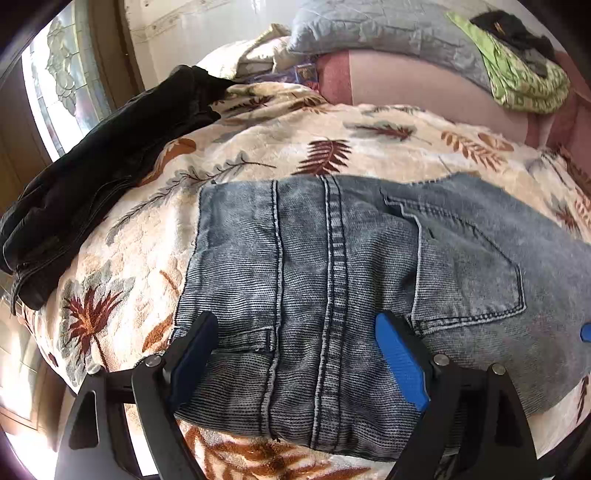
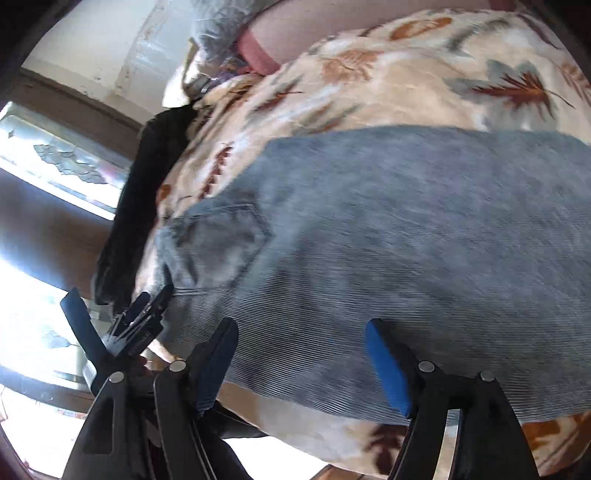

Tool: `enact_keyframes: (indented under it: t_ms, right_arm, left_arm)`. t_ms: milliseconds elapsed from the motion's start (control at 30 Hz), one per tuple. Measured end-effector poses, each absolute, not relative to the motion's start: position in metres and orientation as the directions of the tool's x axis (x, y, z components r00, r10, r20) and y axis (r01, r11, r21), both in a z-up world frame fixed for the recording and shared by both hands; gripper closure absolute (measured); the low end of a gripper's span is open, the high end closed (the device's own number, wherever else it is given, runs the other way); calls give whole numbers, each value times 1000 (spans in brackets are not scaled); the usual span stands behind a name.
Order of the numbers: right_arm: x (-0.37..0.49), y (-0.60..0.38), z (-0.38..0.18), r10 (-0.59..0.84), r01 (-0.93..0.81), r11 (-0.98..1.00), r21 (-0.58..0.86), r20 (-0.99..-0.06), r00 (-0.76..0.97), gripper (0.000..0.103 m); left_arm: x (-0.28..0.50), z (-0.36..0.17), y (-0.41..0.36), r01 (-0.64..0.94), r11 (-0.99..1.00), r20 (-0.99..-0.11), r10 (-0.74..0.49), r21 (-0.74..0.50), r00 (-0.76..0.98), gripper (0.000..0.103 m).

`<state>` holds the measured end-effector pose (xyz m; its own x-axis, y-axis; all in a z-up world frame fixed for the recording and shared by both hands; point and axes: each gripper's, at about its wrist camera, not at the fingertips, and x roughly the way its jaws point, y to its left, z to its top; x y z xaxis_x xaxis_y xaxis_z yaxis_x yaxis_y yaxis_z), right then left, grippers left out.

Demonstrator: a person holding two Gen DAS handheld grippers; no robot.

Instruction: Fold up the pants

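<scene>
Faded blue jeans (image 1: 332, 266) lie flat on a leaf-patterned blanket (image 1: 280, 122), back pocket up, with the waistband end at the left. My left gripper (image 1: 295, 325) is open, its blue-padded fingers spread above the jeans near the centre seam and the pocket's lower corner. In the right wrist view the same jeans (image 2: 406, 229) spread across the blanket (image 2: 388, 74). My right gripper (image 2: 301, 332) is open and empty just over the jeans' near edge. The left gripper also shows in the right wrist view (image 2: 147, 306) at the pocket end of the jeans.
A dark garment (image 1: 99, 192) lies along the blanket's left side. A grey pillow (image 1: 369, 29) and a green cloth with black items (image 1: 517, 74) sit at the back on a pink sheet (image 1: 424, 92). A bright window (image 1: 55, 74) is beyond the bed's left edge.
</scene>
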<state>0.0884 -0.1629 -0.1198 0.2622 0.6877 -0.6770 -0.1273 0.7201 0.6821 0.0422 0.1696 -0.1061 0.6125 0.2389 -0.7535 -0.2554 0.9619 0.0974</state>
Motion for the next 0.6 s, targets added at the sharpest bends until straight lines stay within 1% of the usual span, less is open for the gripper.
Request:
enact_keyframes:
  t_ms: [67, 133, 167, 200, 233, 267, 300, 333, 367, 433, 500, 567, 600]
  right_arm:
    - [86, -207, -114, 705, -50, 673, 738, -619, 346, 34]
    - [86, -256, -110, 709, -1, 617, 787, -555, 436, 34]
    - [89, -283, -113, 693, 31, 606, 795, -547, 470, 34]
    - [93, -312, -118, 646, 101, 617, 780, -576, 501, 34]
    - [92, -343, -128, 595, 211, 593, 777, -599, 536, 35]
    - [90, -370, -136, 630, 236, 484, 843, -522, 575, 41]
    - [90, -388, -139, 667, 227, 408, 885, -458, 587, 41]
    - [91, -397, -137, 662, 234, 410, 881, -464, 588, 42]
    - [91, -400, -130, 638, 235, 454, 859, -498, 588, 41]
    - [98, -394, -110, 656, 156, 517, 841, -507, 559, 39]
    - [105, -400, -89, 613, 116, 581, 805, -527, 589, 39]
    - [122, -413, -74, 551, 122, 638, 761, -561, 618, 39]
    - [133, -421, -71, 506, 161, 674, 721, -610, 610, 39]
  left_arm:
    - [42, -106, 170, -258, 963, -766, 227, 83, 601, 15]
    - [42, -109, 172, -275, 959, -765, 231, 74, 601, 11]
    - [42, -108, 171, -276, 958, -764, 236, 79, 600, 11]
    - [40, -108, 170, -275, 958, -763, 240, 85, 600, 11]
    - [40, -108, 170, -276, 958, -762, 241, 85, 602, 11]
    - [39, -109, 170, -276, 957, -760, 241, 84, 604, 11]
    - [39, -109, 170, -276, 957, -758, 242, 86, 606, 11]
    - [39, -108, 170, -275, 957, -757, 244, 89, 606, 11]
    - [38, -107, 169, -278, 956, -754, 249, 92, 607, 11]
    - [36, -101, 167, -288, 952, -742, 264, 100, 616, 11]
    - [30, -86, 162, -293, 952, -703, 269, 90, 658, 11]
    - [24, -69, 152, -251, 967, -673, 216, 46, 708, 11]
    - [24, -62, 146, -214, 977, -664, 174, 22, 727, 11]
